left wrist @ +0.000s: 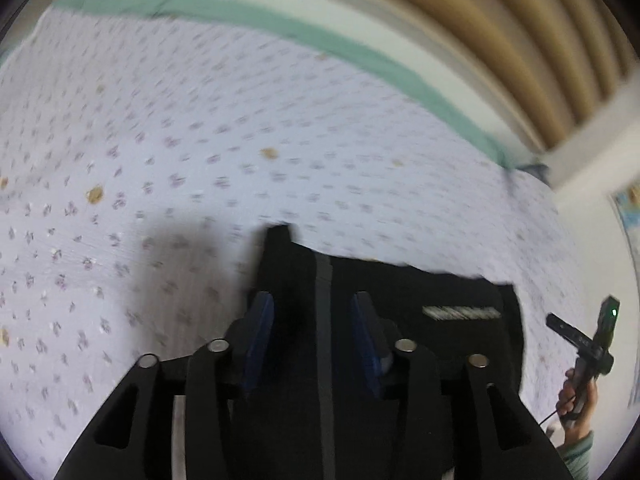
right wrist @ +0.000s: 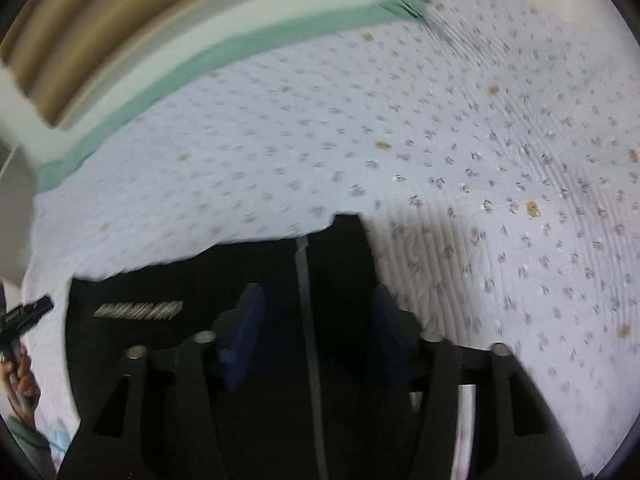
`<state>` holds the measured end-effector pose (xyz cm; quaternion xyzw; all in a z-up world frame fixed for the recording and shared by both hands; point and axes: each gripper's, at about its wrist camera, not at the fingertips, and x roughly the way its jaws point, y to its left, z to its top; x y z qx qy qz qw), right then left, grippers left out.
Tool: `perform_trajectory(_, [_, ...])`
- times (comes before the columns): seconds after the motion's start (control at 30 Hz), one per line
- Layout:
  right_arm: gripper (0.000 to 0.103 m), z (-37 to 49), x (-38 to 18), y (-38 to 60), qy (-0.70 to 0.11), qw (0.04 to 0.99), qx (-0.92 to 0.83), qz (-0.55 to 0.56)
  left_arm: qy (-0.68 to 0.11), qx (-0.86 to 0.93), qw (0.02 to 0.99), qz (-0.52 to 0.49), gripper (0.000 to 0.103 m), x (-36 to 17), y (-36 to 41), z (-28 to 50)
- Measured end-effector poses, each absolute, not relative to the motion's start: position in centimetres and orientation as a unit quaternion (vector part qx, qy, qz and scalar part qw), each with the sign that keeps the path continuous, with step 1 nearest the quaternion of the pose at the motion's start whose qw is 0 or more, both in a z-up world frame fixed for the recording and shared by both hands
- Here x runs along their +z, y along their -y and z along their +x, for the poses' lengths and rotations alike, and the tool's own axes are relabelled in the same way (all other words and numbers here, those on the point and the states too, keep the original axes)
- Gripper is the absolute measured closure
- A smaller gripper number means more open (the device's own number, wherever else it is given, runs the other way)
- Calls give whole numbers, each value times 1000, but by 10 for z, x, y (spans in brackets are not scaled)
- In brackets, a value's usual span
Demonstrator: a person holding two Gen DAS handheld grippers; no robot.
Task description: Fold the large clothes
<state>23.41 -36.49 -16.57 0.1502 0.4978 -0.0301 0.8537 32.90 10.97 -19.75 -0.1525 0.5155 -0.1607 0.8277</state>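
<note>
Left gripper [left wrist: 314, 328]: its 2 blue pads [left wrist: 260, 320] stand apart, spread over the black garment; whether any cloth is pinched between them cannot be told.
Right gripper [right wrist: 314, 320]: 2 blue pads [right wrist: 244, 320] likewise parted above the same cloth; grip not readable.
Black garment [left wrist: 420, 288]: lies on the bed under both grippers, a grey stripe [left wrist: 323, 320] running between the fingers and a white printed label [left wrist: 460, 313] to one side; its near part is hidden by the gripper bodies.
Hands: in the left view the person's right hand [left wrist: 576, 400] holds its tool upright at the frame edge; in the right view the left hand [right wrist: 22, 372] is cut off by the rim.
Bedsheet [left wrist: 200, 140]: pale lilac with small flowers, blurred.
Green band [left wrist: 360, 56]: runs along the sheet's far edge.
Headboard [left wrist: 500, 32]: tan slats, farthest back, smeared.
</note>
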Motion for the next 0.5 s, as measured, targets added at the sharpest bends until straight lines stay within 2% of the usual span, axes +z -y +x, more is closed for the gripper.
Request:
perform_trajectory(0.07, [31, 215, -155, 341, -498, 858, -14, 126, -511, -201, 822, -153, 42, -188, -83, 302])
perform_trajectory(0.3, [29, 175, -186, 258, -534, 842, 24, 75, -529, -274, 797, -97, 42, -205, 7, 242])
perform_trajectory(0.43, [29, 170, -208, 238, -531, 845, 29, 55, -557, -280, 773, -119, 42, -227, 26, 230])
perform_trajectory(0.5, [29, 165, -222, 225, -535, 844, 32, 39, -574, -250, 773, -98, 42, -247, 32, 231])
